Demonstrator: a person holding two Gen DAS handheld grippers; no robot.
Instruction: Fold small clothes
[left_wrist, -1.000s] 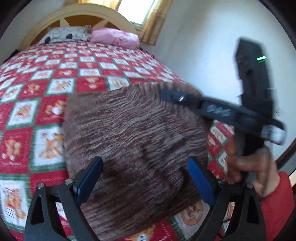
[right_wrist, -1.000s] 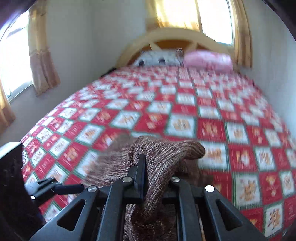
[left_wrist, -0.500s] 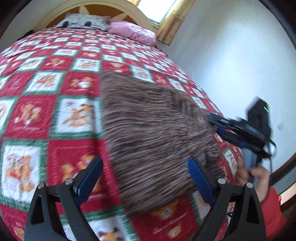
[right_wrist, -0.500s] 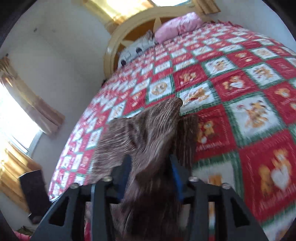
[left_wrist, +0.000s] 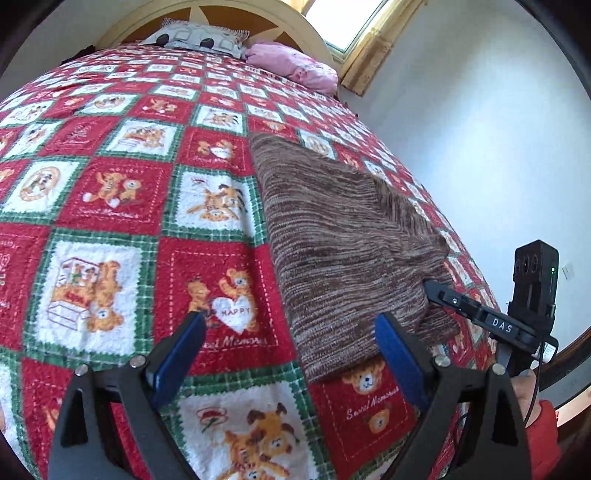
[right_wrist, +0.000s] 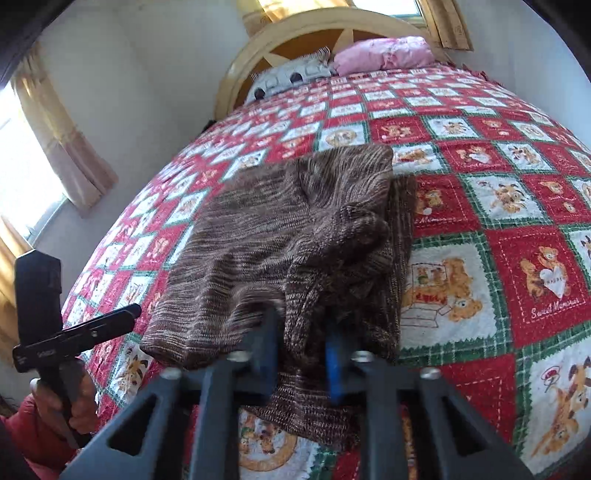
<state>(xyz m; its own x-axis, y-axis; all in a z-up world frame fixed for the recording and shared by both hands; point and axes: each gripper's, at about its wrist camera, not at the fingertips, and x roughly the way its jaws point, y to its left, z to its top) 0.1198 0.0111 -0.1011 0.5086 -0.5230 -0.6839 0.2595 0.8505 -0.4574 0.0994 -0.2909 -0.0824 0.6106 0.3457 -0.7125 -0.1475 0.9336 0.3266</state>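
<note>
A brown knit sweater (left_wrist: 343, 240) lies folded and mostly flat on the red patchwork quilt (left_wrist: 110, 192). My left gripper (left_wrist: 290, 325) hangs open above the quilt. Its right finger is over the sweater's near corner and its left finger is over bare quilt. In the right wrist view the sweater (right_wrist: 258, 229) has a bunched sleeve on top. My right gripper (right_wrist: 301, 325) is closing at the sweater's near edge, and a fold of the knit is pinched between its blue pads. In the left wrist view the right gripper (left_wrist: 432, 286) comes in at the sweater's right edge, and the knit hides its tips.
The quilt (right_wrist: 517, 184) covers the whole bed. A white pillow (left_wrist: 199, 37) and a pink pillow (left_wrist: 295, 66) lie at the wooden headboard (right_wrist: 295, 33). A white wall runs close along the bed's right side. A hand in a red sleeve (right_wrist: 40, 417) holds the left gripper.
The sweater came down from a raised fold to lie flat. My left gripper slid left off it. My right gripper let go of the raised fold, sank and closed on the near edge.
</note>
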